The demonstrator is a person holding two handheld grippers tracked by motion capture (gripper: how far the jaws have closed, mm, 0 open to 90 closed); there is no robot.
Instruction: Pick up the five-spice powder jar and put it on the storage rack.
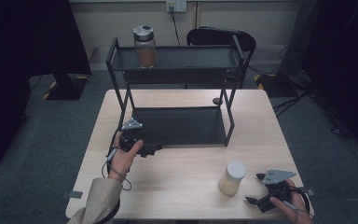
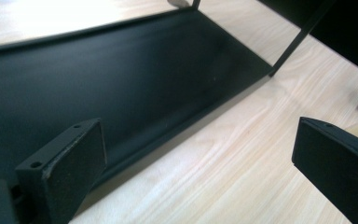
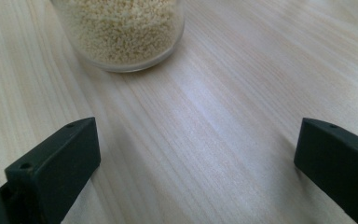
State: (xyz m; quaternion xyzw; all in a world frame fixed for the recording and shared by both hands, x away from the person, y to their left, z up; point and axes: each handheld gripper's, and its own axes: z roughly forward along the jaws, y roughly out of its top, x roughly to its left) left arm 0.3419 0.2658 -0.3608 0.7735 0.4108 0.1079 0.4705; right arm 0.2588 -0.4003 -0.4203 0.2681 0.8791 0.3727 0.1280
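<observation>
Grain jar [image 1: 232, 178] with the white lid stands upright on the table [image 1: 177, 177], just ahead and to the left of my right gripper [image 1: 261, 190], whose jaws are spread wide and hold nothing. From that gripper's own camera the jar [image 3: 121, 32] sits ahead, left of centre. My left gripper [image 1: 149, 149], jaws also apart, lies by the rack's lower shelf [image 2: 135, 84], well away. The right hand is nearer, I judge.

Upright clear jar of pale grains [image 1: 232, 178], white lid, on table's near right.
</observation>
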